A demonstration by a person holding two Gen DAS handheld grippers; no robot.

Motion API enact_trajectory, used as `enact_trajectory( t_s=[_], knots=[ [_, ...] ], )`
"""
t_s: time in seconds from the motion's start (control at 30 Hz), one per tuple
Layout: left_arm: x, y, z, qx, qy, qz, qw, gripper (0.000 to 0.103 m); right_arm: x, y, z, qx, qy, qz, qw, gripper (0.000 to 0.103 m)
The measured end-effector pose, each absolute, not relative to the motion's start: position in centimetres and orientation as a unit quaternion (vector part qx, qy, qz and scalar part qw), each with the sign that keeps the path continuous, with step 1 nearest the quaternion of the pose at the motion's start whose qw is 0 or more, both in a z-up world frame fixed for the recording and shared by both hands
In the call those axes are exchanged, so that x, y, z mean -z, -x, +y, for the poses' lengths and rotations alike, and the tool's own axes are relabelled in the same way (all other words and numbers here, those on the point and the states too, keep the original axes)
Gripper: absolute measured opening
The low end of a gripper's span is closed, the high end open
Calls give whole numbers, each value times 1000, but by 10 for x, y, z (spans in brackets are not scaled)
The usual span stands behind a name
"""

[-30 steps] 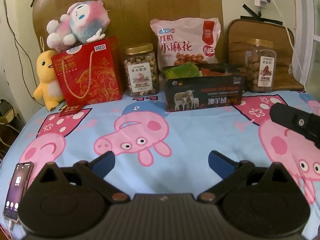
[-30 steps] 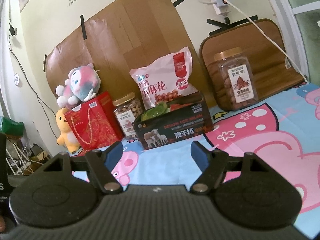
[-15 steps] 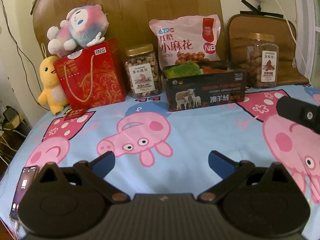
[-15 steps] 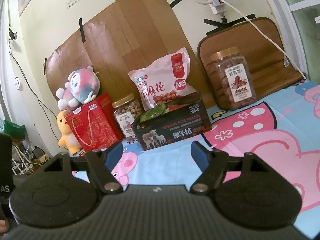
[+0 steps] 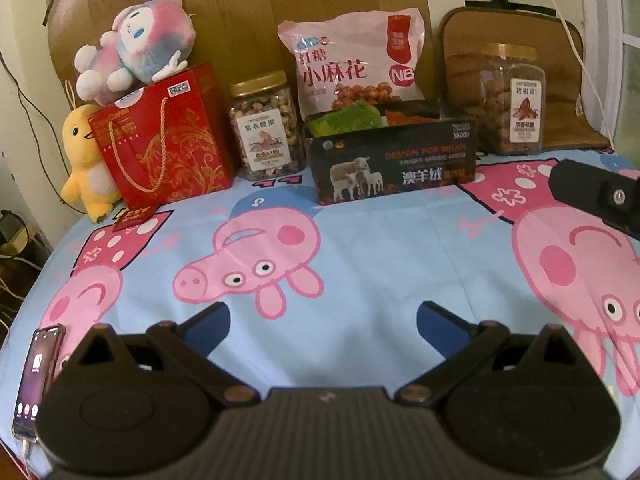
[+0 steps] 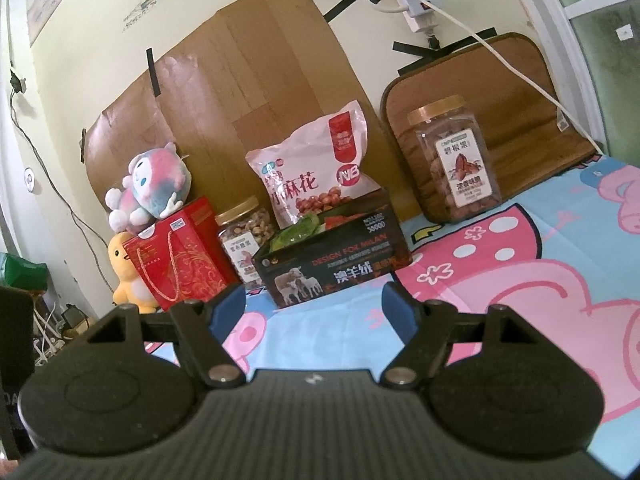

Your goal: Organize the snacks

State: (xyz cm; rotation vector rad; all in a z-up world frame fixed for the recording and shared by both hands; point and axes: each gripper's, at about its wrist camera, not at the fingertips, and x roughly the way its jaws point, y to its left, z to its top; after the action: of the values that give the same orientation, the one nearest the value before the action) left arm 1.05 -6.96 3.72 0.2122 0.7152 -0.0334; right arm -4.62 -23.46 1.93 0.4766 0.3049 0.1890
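Observation:
A black box (image 5: 394,164) with green and red snack packs inside stands at the back of the table; it also shows in the right wrist view (image 6: 332,264). Behind it leans a pink snack bag (image 5: 352,60). A nut jar (image 5: 266,126) stands to its left and a second jar (image 5: 514,98) to its right. My left gripper (image 5: 324,326) is open and empty, low over the cloth, well short of the box. My right gripper (image 6: 314,312) is open and empty, also short of the box.
A red gift bag (image 5: 160,140) with a pink plush toy (image 5: 136,48) on top stands at the back left, next to a yellow duck toy (image 5: 82,160). A phone (image 5: 36,376) lies at the near left edge. The table has a pig-print cloth (image 5: 360,264).
Both grippers have moved a little forward and tilted, so the snacks look slightly closer. Both stay open and empty.

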Motion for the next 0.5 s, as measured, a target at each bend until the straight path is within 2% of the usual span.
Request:
enact_trajectory(
  t_s=[0.5],
  knots=[
    [-31,-15,-68,30,-91,370,924,103,-16,41,-235,-96,-232,163,954,77]
  ],
)
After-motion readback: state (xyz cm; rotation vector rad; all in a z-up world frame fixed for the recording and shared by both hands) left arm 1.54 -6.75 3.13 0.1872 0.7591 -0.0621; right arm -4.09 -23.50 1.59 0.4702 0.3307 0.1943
